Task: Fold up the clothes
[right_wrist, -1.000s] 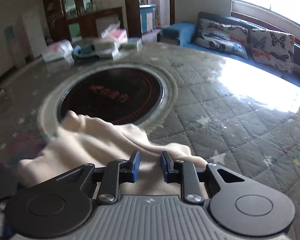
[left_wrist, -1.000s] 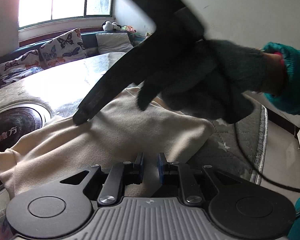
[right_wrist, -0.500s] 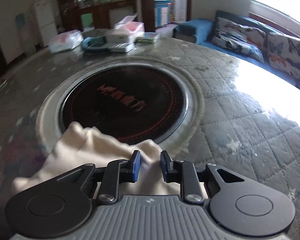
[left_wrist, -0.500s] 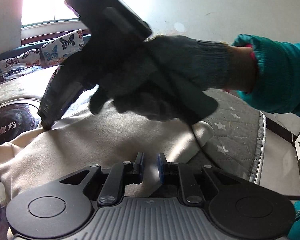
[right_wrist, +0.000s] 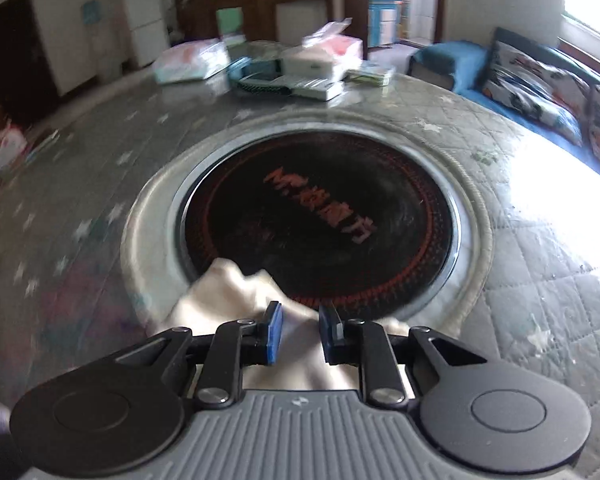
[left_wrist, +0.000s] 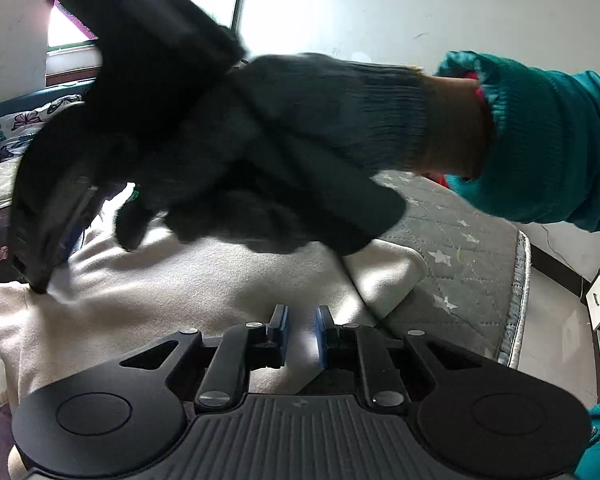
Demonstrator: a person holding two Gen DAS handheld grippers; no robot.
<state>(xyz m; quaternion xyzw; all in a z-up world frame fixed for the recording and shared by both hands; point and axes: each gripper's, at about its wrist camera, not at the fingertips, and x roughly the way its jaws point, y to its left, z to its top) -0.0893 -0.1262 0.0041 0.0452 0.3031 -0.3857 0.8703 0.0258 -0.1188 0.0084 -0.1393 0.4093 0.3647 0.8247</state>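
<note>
A cream garment (left_wrist: 188, 292) lies in folds on the quilted grey table cover (left_wrist: 464, 248). My left gripper (left_wrist: 302, 322) hovers over its near part, jaws a little apart with nothing between them. My right gripper (right_wrist: 300, 330) is held by a black-gloved hand and shows in the left wrist view (left_wrist: 40, 286) with its tips pressed on the garment's far left corner. In the right wrist view its jaws stand a little apart over the garment's edge (right_wrist: 228, 296); I cannot tell whether cloth is pinched.
A round black glass plate (right_wrist: 320, 220) with red lettering sits in the table's middle, just past the garment. Boxes and packets (right_wrist: 300, 68) lie at the table's far side. A sofa with butterfly cushions (right_wrist: 540, 84) stands by the window.
The right gripper has swung left and down along the garment to its far corner, and its jaws have spread slightly. The left gripper has stayed in place.
</note>
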